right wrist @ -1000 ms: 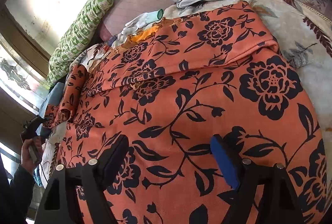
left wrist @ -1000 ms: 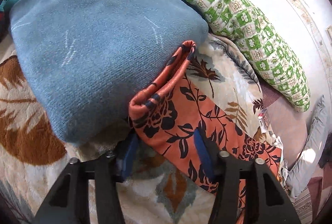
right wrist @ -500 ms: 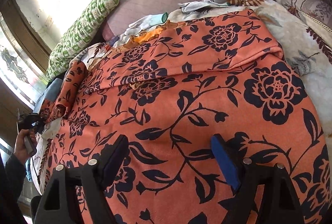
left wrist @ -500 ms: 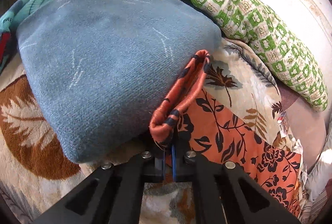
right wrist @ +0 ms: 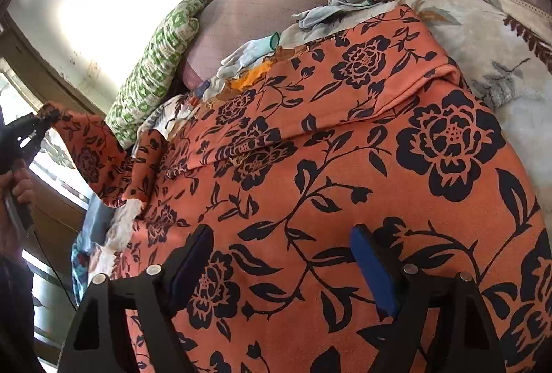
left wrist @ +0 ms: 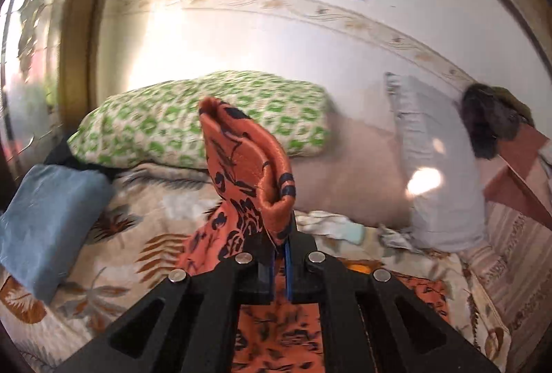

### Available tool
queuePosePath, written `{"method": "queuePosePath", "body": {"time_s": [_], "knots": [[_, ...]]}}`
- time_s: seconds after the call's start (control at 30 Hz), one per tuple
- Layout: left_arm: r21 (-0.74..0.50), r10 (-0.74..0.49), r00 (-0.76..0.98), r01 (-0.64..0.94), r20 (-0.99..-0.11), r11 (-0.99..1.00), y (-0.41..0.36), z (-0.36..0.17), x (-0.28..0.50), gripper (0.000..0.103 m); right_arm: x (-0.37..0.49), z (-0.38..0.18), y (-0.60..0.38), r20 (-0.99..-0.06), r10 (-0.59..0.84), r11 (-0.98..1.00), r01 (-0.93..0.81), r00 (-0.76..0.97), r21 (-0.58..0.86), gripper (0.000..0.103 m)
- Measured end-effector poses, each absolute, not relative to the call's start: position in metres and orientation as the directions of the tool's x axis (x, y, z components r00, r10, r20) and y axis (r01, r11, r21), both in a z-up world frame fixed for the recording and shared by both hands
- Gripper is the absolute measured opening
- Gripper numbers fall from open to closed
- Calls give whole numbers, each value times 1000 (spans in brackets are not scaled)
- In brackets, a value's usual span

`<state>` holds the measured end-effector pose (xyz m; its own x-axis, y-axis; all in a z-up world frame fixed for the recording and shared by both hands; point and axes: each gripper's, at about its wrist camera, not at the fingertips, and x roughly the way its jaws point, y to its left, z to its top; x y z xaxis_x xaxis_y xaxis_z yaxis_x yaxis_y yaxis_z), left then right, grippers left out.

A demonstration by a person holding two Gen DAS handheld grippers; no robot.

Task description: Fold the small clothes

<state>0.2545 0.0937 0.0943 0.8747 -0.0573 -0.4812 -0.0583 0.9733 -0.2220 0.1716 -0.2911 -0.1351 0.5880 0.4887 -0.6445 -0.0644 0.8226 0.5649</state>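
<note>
An orange garment with a black flower print (right wrist: 345, 166) lies spread on the bed. My left gripper (left wrist: 280, 252) is shut on one corner of the garment (left wrist: 248, 166) and holds it lifted above the bed; this gripper also shows at the far left of the right wrist view (right wrist: 41, 121), with the raised corner of cloth hanging from it. My right gripper (right wrist: 283, 255) is open, its fingers just above the flat middle of the garment, holding nothing.
A green-patterned pillow (left wrist: 193, 117), a pink pillow (left wrist: 352, 173) and a grey pillow (left wrist: 434, 166) lean against the wall. A blue folded cloth (left wrist: 51, 221) lies at the left. Small pale clothes (right wrist: 255, 52) lie beyond the garment. The bed has a leaf-print cover (left wrist: 114, 255).
My left gripper closed on the garment's corner and lifted it up off the bed, tilting away from the blue cloth. My right gripper stayed open over the garment.
</note>
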Motion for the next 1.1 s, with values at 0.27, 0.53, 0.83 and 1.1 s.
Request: {"method": "queuePosePath", "body": {"time_s": [0.27, 0.53, 0.83, 1.1], "knots": [[-93, -234, 810, 219, -537, 971, -118, 57, 289, 4, 167, -124, -346, -523, 529, 682, 32, 668, 731, 84], [-125, -235, 345, 312, -908, 942, -205, -115, 309, 49, 169, -130, -392, -467, 495, 560, 142, 733, 817, 84], [-114, -193, 627, 166, -755, 980, -70, -40, 266, 81, 175, -133, -389, -509, 462, 604, 162, 726, 780, 84], [105, 154, 452, -133, -879, 986, 70, -130, 296, 85, 201, -103, -367, -546, 493, 683, 88, 677, 725, 84]]}}
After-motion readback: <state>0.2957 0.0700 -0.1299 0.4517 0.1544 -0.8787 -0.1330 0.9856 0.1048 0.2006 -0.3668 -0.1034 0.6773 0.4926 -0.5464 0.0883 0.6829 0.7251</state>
